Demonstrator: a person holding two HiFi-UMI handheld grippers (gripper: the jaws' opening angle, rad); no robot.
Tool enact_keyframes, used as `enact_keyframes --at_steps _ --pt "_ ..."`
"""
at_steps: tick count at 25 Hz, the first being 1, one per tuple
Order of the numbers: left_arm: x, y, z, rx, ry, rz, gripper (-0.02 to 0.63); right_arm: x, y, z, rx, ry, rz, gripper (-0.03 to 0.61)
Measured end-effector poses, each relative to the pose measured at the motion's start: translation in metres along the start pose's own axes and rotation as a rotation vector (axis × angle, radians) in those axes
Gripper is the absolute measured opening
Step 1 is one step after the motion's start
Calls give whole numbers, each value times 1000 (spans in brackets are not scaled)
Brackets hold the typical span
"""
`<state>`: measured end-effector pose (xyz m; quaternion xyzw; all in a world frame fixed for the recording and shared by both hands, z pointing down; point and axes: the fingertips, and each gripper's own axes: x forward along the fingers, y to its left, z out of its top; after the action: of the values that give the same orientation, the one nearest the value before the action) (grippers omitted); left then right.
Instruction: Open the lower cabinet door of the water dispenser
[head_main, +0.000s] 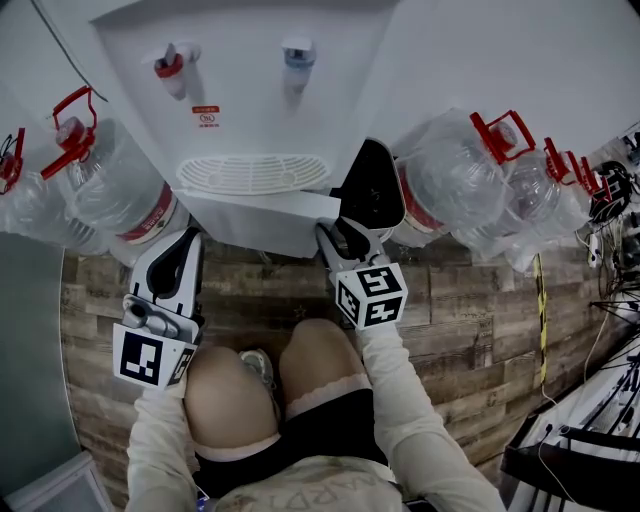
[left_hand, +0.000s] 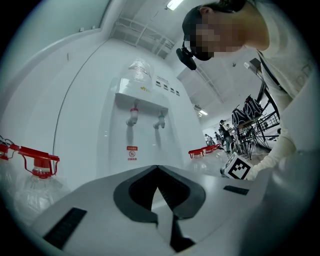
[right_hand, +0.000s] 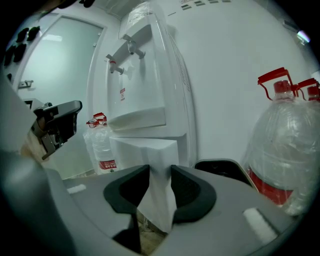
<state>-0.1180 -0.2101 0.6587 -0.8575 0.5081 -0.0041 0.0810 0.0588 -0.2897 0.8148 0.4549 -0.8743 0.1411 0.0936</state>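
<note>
The white water dispenser (head_main: 245, 90) stands against the wall, with a red tap and a blue tap above its drip grille. Its lower cabinet door (head_main: 260, 215) stands ajar, swung out towards me. My right gripper (head_main: 338, 215) is at the door's free edge. In the right gripper view the door edge (right_hand: 150, 150) fills the gap between the jaws, and the right gripper (right_hand: 155, 170) is shut on it. My left gripper (head_main: 185, 240) hangs left of the door, apart from it. In the left gripper view the left gripper (left_hand: 157, 167) is shut and holds nothing, facing the dispenser (left_hand: 145, 130).
Large water bottles with red caps lie on both sides of the dispenser, left (head_main: 110, 185) and right (head_main: 450, 180), one close beside my right gripper (right_hand: 285, 150). My knees (head_main: 310, 360) are over the wood-pattern floor (head_main: 470, 330). Cables and racks (head_main: 610, 200) crowd the far right.
</note>
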Motion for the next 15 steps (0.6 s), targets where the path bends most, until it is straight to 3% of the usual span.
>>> enact_keyframes --at_steps 15 --pt "-14 -2 10 18 1 25 3 -29 28 -13 18 -1 -15 126"
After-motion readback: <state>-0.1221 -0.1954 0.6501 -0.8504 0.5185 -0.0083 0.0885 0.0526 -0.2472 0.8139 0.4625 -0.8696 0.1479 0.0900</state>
